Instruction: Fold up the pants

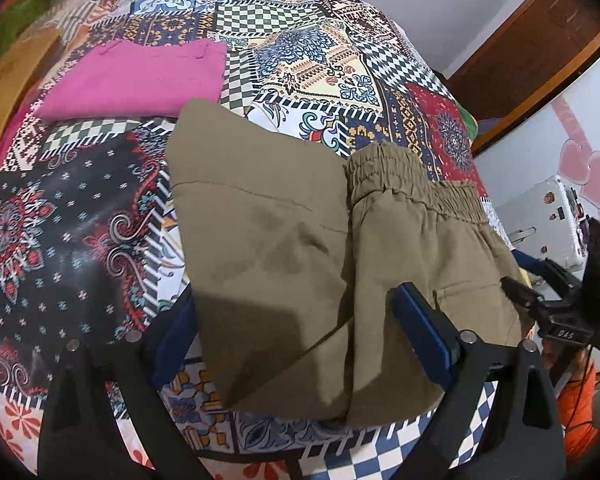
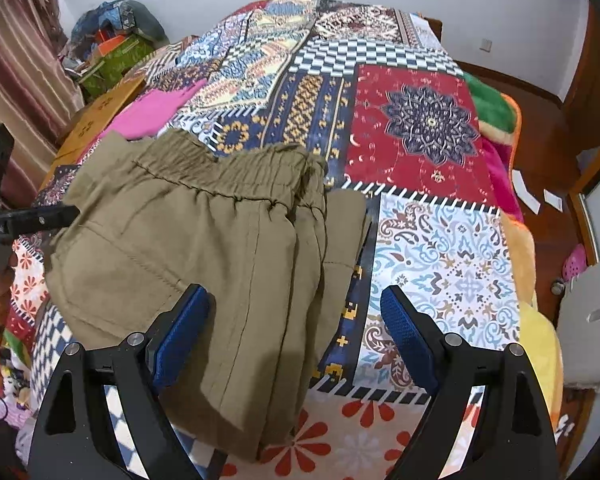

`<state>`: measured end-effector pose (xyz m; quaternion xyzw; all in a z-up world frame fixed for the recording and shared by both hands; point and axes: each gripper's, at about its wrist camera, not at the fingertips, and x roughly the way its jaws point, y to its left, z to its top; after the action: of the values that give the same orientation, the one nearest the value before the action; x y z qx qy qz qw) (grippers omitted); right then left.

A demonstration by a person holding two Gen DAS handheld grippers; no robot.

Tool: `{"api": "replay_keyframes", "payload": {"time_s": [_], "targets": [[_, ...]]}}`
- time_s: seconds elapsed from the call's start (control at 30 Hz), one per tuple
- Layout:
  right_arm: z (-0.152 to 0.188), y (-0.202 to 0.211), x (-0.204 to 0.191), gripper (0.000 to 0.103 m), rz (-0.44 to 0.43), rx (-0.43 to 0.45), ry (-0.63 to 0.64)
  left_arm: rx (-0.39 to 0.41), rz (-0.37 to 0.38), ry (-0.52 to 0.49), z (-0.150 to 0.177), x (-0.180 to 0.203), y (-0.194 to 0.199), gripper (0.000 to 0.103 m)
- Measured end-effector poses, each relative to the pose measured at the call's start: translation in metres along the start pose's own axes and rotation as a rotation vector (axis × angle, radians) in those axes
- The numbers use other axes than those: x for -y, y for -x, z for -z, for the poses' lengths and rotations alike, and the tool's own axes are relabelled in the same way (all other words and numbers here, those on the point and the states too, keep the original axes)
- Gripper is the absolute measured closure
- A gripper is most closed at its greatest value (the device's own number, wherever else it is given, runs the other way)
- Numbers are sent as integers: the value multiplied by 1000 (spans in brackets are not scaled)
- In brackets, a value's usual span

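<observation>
Now your left gripper [image 1: 300,344] stands with its jaws wide apart, the blue pads [image 1: 422,336] clear of the cloth on either side. The pants [image 1: 308,240] lie folded on the quilt [image 1: 300,60], and their near edge sits between those two fingers: the right-hand pad rests over the olive fabric near a pocket slit, while the left-hand pad is partly hidden behind the folded edge. Nothing is pinched. From this view the elastic waistband [image 1: 404,184] runs along the far right of the bundle, and a folded leg panel lies to its left. A folded pink garment [image 1: 136,80] lies farther back on the quilt, well apart from the pants. Your right gripper [image 2: 296,316] is also spread, with its jaws apart and no cloth clamped. In its view the pants [image 2: 204,248] fill the left and middle; the left pad [image 2: 184,332] lies over the olive fabric, and the right pad [image 2: 406,332] hangs over bare quilt [image 2: 440,248], beside the pants' right edge. The gathered waistband [image 2: 236,176] lies at the far side of the bundle, away from the fingers. Your other gripper shows as a dark bar at the left edge of this view, just beside the pants.
</observation>
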<state>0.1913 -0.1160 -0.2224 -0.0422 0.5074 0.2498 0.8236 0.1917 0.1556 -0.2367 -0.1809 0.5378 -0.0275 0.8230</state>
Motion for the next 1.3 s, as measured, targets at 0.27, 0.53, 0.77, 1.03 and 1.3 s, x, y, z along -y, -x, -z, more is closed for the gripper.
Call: {"api": "replay_keyframes", "payload": {"time_s": [0.27,0.53,0.77,1.03,1.3], "targets": [[4,-16,18,3,-63,-30,-80,-58,51,39,-8,-7,-26,7],[9,-27,27,1,-141,-64,-145,-44,110,27,-8,-4,-32,24],[3,-20,10,35,-160,-56,-79,-19,116,47,-8,2,-28,47],[-1,-13,9,71,-119,-5,-68,3,104,17,-7,12,-21,72],[-11,-3,-2,88,-106,40,-11,43,97,-20,-5,21,1,89]]}}
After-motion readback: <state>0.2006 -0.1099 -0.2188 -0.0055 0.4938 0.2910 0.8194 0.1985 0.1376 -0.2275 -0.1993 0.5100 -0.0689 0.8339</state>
